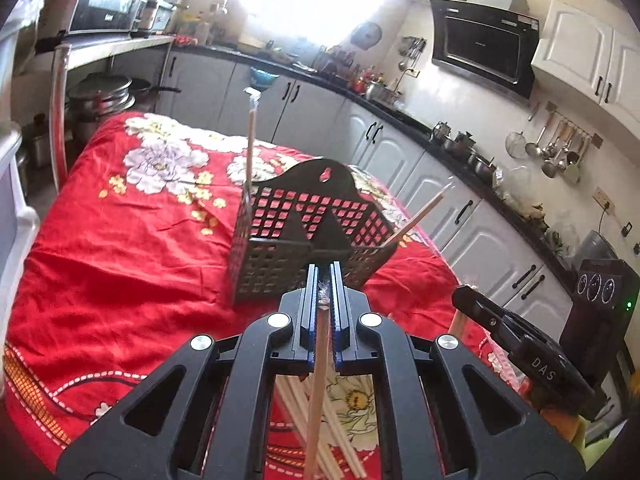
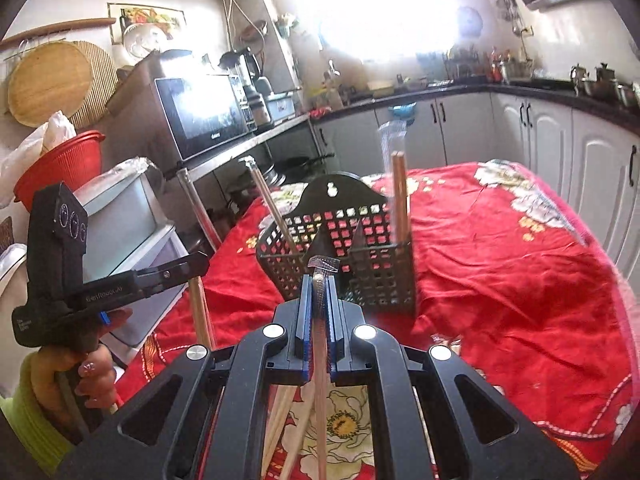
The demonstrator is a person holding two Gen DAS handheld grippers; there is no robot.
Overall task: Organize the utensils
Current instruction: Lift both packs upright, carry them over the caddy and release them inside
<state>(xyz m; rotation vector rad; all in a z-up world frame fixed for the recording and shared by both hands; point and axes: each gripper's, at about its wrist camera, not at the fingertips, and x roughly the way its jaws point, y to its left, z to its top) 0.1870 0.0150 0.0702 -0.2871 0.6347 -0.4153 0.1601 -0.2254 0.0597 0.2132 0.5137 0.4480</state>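
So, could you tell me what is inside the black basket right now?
Two wrapped chopstick sets stand in the black basket: one upright, one leaning. The basket floor is hidden behind its walls.

Wrapped chopsticks in right tongs

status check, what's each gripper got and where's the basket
Left gripper shut on a wrapped chopstick. Right gripper shut on another chopstick. Black basket ahead on red cloth, chopsticks already in it. Nothing blocking.
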